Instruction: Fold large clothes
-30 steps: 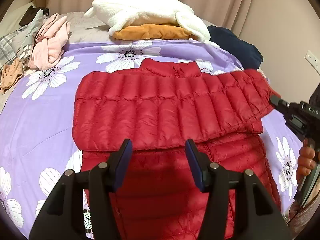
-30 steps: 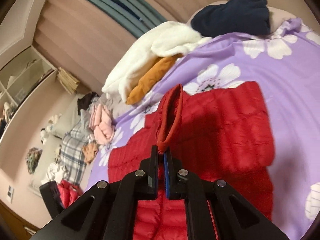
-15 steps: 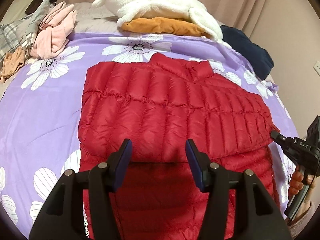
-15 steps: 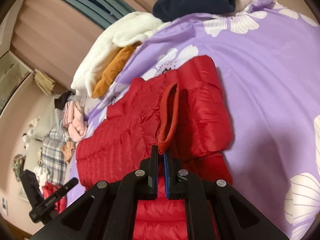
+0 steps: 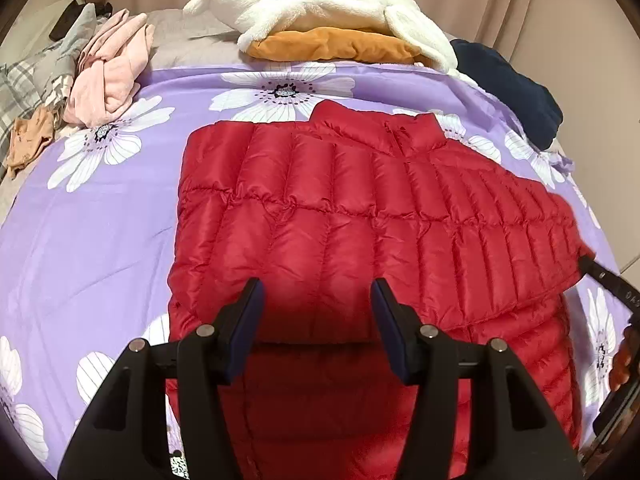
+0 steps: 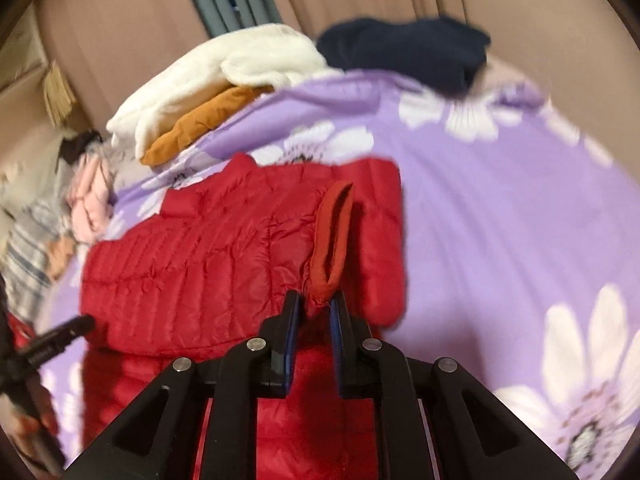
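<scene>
Quilted red puffer jacket (image 5: 360,216) lies flat on the purple flower-print bedspread (image 5: 80,240) — sleeve folded across. Far side: fluffy white blanket (image 5: 320,4) over orange cushion (image 5: 332,44), navy garment (image 5: 508,84) right, pink clothes (image 5: 112,68) left. Left tongs (image 5: 316,312) half-open, empty. Right tongs (image 6: 314,312) just opening — ribbed cuff (image 6: 330,240) between the jaws.

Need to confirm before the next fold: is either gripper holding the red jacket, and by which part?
Left gripper holds nothing, jaws open above the red jacket. Right gripper has just been opening; the sleeve cuff sits between its jaws, apparently released.
</scene>
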